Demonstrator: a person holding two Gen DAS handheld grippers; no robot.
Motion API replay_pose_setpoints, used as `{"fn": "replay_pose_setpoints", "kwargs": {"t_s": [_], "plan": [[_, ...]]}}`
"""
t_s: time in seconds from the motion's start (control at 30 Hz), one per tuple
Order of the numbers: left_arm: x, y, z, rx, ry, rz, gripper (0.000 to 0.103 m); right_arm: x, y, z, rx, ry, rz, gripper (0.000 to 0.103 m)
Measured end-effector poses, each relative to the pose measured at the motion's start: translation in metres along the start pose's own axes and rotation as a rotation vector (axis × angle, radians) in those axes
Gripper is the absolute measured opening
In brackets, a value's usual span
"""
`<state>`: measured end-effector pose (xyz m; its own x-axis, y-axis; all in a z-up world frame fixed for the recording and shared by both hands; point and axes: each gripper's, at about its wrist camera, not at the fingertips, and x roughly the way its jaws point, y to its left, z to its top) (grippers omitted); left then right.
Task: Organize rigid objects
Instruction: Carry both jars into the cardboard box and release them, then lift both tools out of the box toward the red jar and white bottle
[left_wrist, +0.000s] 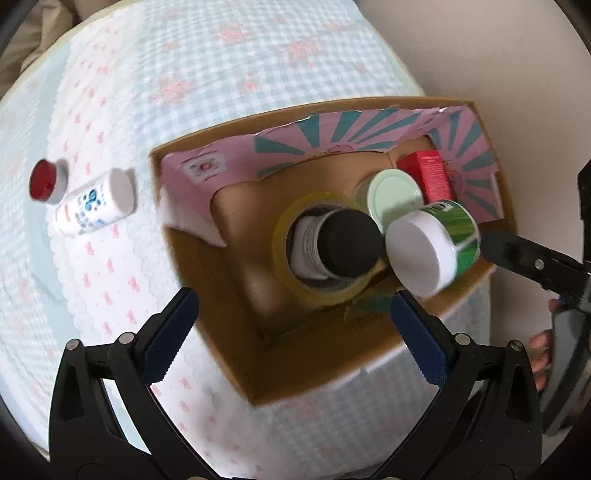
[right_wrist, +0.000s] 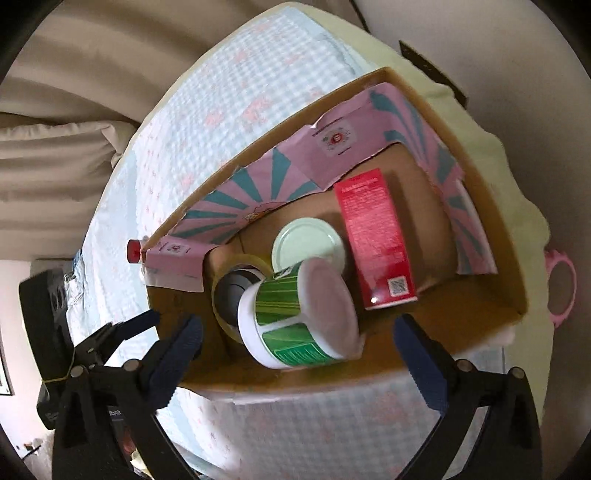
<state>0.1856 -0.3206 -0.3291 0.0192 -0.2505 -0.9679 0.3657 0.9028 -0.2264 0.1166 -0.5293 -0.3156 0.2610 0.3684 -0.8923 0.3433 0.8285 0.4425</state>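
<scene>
While both sets of jaws stand wide apart with nothing between them, the round green tub with a white lid (right_wrist: 299, 317) sits tipped on its side in the brown cardboard box with pink and teal flaps (right_wrist: 476, 273), leaning on the things under it. It looks like hard plastic, light and stiff, but smooth, so it could slip. A good place to hold it is across its round green wall, not on the flat lid.

Beside it a black-capped white bottle (left_wrist: 343, 245) stands inside a ring of clear yellow tape (left_wrist: 284, 236). A jar with a pale green lid (right_wrist: 308, 245) is just behind the tub, and a tall red carton (right_wrist: 375, 240) lies next to that.

Out on the bed, on the blue checked cover with pink bows (left_wrist: 110, 258), two more things wait well apart from the box: a white bottle with blue print (left_wrist: 94, 205) lying down and a small red-topped jar (left_wrist: 46, 181) touching it. Both look hard and easy to pinch around the middle.

The left gripper (left_wrist: 291, 332) hangs over the near edge of the box. The right gripper (right_wrist: 299, 350) hangs just over the tub.
</scene>
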Motion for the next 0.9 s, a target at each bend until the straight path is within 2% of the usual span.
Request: {"fn": "replay_pose_setpoints", "kwargs": {"t_s": [0.17,0.37,0.53,0.77,0.9], "plan": [[-0.029,0.008,-0.013,-0.034,-0.053,0.008,0.103,-0.011,0.004,-0.013,-0.02,-0.041,-0.03,0.103],[-0.066,0.022,-0.029,-0.052,-0.121,0.018,0.103,-0.019,0.008,-0.024,0.002,-0.027,-0.052,0.103],[-0.09,0.045,-0.051,-0.086,-0.155,0.032,0.103,-0.03,0.024,-0.033,-0.03,-0.066,-0.094,0.103],[-0.138,0.097,-0.086,-0.169,-0.232,0.017,0.103,-0.053,0.079,-0.05,-0.15,-0.12,-0.167,0.103],[-0.17,0.131,-0.106,-0.209,-0.275,-0.01,0.103,-0.071,0.132,-0.069,-0.208,-0.172,-0.18,0.103]]}}
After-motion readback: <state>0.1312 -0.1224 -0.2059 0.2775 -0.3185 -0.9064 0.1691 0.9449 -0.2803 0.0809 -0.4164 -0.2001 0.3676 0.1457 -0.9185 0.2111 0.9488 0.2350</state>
